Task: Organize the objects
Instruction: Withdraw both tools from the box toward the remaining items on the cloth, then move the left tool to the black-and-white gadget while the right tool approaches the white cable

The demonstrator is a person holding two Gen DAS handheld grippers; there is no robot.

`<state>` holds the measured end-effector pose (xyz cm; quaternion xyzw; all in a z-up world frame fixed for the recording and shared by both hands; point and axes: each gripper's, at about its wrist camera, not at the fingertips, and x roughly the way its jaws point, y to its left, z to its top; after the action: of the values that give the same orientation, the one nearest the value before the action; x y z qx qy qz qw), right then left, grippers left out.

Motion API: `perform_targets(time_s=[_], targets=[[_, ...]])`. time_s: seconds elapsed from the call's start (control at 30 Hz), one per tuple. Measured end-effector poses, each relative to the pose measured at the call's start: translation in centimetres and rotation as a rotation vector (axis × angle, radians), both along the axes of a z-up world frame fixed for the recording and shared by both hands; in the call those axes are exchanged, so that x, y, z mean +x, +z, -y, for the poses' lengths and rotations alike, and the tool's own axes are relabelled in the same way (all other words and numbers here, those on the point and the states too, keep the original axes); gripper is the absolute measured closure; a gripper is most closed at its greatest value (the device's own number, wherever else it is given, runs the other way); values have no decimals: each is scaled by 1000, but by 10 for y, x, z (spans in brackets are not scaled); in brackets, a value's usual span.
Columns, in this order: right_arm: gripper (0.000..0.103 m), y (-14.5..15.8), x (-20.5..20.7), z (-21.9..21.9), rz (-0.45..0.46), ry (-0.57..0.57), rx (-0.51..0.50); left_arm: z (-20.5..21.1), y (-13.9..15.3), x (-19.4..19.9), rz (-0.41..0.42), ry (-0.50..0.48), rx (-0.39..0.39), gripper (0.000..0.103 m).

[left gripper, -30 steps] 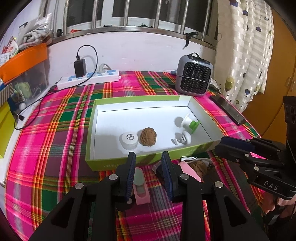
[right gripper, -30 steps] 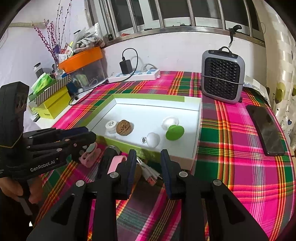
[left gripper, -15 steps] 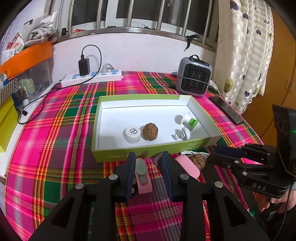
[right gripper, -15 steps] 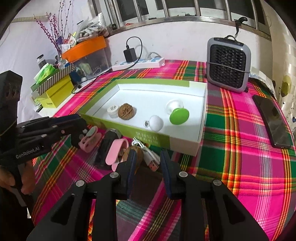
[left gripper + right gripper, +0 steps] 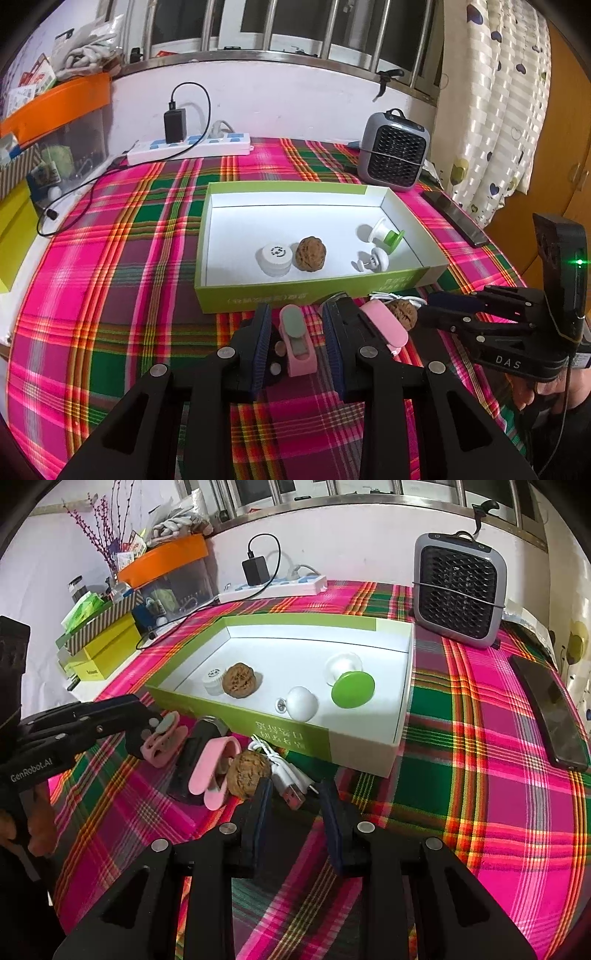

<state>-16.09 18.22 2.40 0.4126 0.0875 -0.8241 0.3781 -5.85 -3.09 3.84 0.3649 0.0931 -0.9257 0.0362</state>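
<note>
Four small items sit inside the green-rimmed box [image 5: 295,295]: a white round cap [image 5: 275,259], a walnut [image 5: 311,253], a white knob [image 5: 373,259] and a green-and-white spool [image 5: 386,232]. Just in front of the box, on the plaid tablecloth [image 5: 110,302], the left gripper [image 5: 297,328] stands with fingers spread either side of a pink clip [image 5: 295,341], not closed on it. The right gripper [image 5: 295,797] is parted too (nothing held), its tips near a second walnut [image 5: 248,772] and a white USB cable [image 5: 284,771].
</note>
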Motion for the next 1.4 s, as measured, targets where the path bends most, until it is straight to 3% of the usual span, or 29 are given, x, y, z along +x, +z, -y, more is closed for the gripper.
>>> perform_targets(time_s=[0.47,0.8,1.4], targets=[[75,-5,-2,12,-76,92,106,21,-4,7,4,38,6,76],[85,-3,10,9,-104,111,112,30,-11,13,14,37,6,76],[85,-1,21,1,-102,103,110,28,-25,1,58,11,72,72]])
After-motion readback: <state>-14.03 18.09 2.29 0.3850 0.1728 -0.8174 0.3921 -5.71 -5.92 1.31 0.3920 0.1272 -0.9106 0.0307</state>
